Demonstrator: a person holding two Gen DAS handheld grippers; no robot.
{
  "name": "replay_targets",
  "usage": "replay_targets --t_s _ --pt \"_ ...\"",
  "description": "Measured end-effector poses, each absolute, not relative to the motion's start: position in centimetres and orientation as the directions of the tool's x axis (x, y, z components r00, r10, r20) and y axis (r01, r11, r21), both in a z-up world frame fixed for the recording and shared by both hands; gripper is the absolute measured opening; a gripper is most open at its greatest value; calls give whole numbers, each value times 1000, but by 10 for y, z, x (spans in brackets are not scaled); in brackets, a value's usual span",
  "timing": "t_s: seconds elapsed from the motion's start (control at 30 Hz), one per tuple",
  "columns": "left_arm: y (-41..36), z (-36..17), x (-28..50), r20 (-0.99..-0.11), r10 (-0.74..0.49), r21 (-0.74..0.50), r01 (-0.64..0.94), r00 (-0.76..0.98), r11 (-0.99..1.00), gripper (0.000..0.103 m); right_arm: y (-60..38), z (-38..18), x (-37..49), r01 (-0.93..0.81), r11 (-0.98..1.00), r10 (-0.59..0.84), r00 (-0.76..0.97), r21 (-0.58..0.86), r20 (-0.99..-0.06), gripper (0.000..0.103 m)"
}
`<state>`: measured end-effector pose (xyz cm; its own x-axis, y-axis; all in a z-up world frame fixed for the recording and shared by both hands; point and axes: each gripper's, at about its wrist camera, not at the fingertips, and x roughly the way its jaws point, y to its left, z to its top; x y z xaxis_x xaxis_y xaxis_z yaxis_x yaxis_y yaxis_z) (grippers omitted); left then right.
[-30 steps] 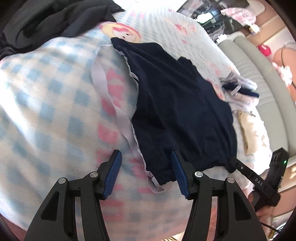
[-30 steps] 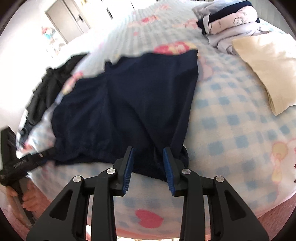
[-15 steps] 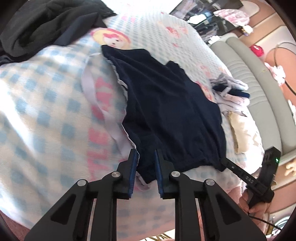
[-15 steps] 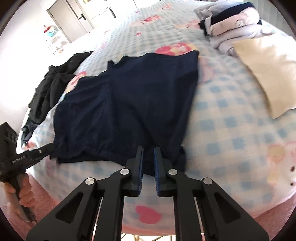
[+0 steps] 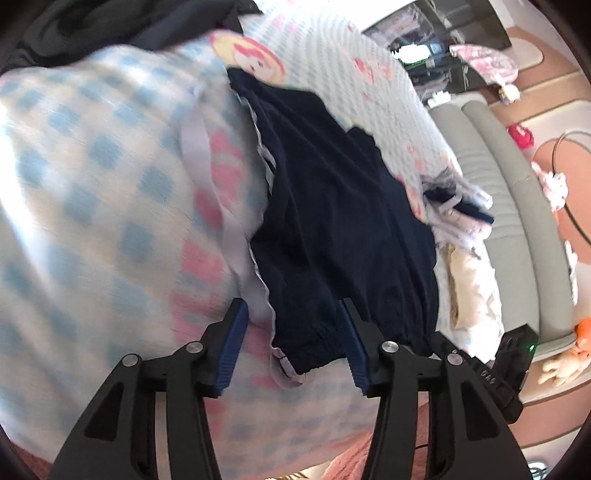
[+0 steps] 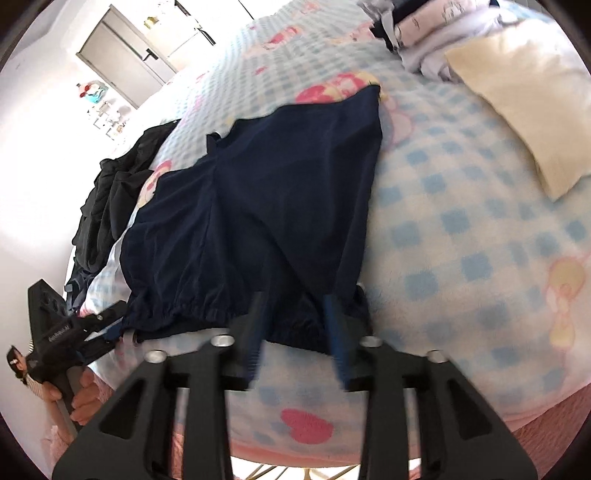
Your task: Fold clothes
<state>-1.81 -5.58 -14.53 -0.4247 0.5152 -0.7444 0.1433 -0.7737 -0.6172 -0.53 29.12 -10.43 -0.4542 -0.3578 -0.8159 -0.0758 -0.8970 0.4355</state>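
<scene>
Item: navy garment (image 6: 266, 206), lying spread flat on the checked blanket (image 6: 461, 229), gathered hem (image 6: 192, 310) facing the near edge of the bed. A pale strap (image 5: 199, 147) is trailing out from under its left side.

Left gripper (image 5: 291, 343): fingers standing spread and released, straddling the hem's left corner; nothing is being pinched.

Right gripper (image 6: 295, 332): fingers parted over the hem's right corner, cloth lying between them; blur is hiding whether the pads are touching it, but they are not clamped.

Step in hand, as a judgement: the garment is being worked at its hem, both claws sitting at the two near corners. This fits either a smoothing just let go or a grip about to be taken for a fold, and the views are not settling which.

Next move, on the grip reading: both claws closing on the corners at matching height, so the hem is rising evenly.

Surroundings: dark clothes heap (image 6: 110, 206) lying at the left; folded stack (image 6: 424, 29) and cream piece (image 6: 524, 110) sitting at the far right; sofa (image 5: 509, 184) beyond.

Obstacles: the strap may be getting caught up; the far blanket beyond the garment is showing bare.
</scene>
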Motion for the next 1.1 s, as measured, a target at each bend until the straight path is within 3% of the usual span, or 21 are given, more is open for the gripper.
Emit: replay_targets --t_s 0.1,0.2,0.23,0.3,0.53,0.57,0.6,0.63,0.67,0.77,0.83,0.87,0.9,1.1 --pt "-49 -148 -20 -771 484 -578 137 -415 -804 49 283 -114 -8 -49 -906 -366 -407 420 -837 41" --pt "-46 -141 -18 -794 437 -530 129 -422 -838 23 276 -113 -5 -24 -925 -335 -417 379 -845 39" --pt "-46 -138 -16 -798 427 -519 125 -425 -846 19 277 -112 -4 -30 -924 -335 -421 382 -843 35" --pt "-49 -133 -12 -796 430 -520 118 -425 -846 12 281 -110 -3 -42 -922 -332 -428 386 -840 17" --pt "-54 -137 -14 -793 450 -541 132 -411 -831 10 291 -98 -3 -54 -929 -303 -457 367 -836 13" --pt "-55 -138 -15 -792 453 -543 134 -409 -829 12 290 -98 -4 -43 -926 -317 -455 376 -832 18" --pt "-56 -139 -15 -791 456 -546 136 -407 -826 20 288 -99 -6 -25 -918 -346 -441 397 -828 30" --pt "-57 -140 -15 -791 459 -549 138 -405 -824 37 287 -102 -7 -12 -909 -372 -426 417 -825 36" --pt "-57 -140 -16 -790 462 -552 141 -403 -822 44 285 -104 -8 -2 -903 -389 -418 429 -821 42" --pt "-60 -142 -17 -788 470 -560 147 -396 -815 48 282 -109 -14 -12 -908 -379 -409 420 -830 42" --pt "-61 -144 -18 -787 476 -566 152 -392 -810 40 283 -108 -14 -30 -903 -379 -417 429 -826 42" --pt "-57 -144 -20 -796 475 -557 145 -376 -818 31 284 -108 -14 -35 -901 -379 -422 433 -824 42" --pt "-49 -144 -21 -800 471 -549 137 -371 -825 14 285 -107 -13 -39 -900 -379 -425 435 -822 42" --pt "-38 -129 -14 -798 441 -517 91 -412 -851 10 270 -101 -10 51 -944 -318 -417 327 -851 42"
